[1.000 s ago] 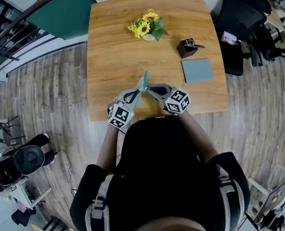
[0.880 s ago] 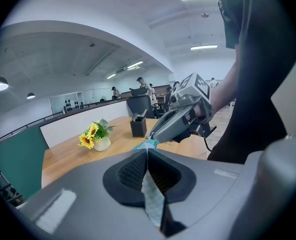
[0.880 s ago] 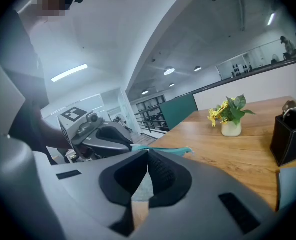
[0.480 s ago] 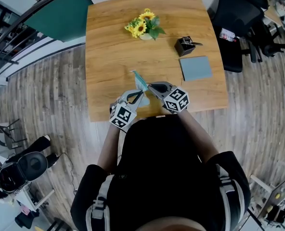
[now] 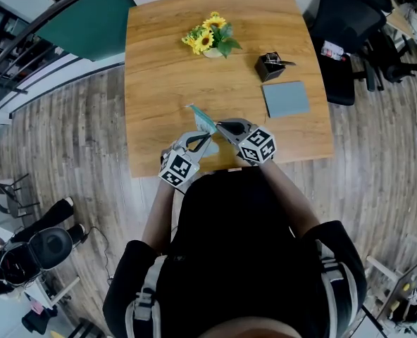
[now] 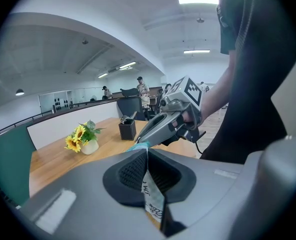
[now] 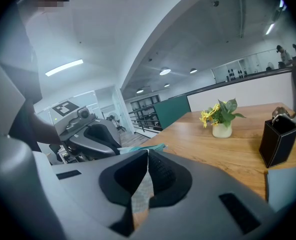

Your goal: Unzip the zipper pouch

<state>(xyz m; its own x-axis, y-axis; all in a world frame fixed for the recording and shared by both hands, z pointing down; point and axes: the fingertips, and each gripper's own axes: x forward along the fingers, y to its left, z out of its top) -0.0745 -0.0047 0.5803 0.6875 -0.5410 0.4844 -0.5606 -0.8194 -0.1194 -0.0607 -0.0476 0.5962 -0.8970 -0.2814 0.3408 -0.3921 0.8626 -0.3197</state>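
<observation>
Teal, thin, flat pouch (image 5: 201, 118) — clamped tight in left gripper (image 5: 207, 136) and right gripper (image 5: 218, 126).

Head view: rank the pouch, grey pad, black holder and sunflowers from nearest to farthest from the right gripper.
1. pouch, pinched in the right gripper jaws
2. grey pad, off to its right
3. black holder, beyond the pad
4. sunflowers, table's far side

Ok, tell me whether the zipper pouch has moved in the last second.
Yes. The zipper pouch has swung its free end left: it pointed toward the sunflowers, now it points left of them.
</observation>
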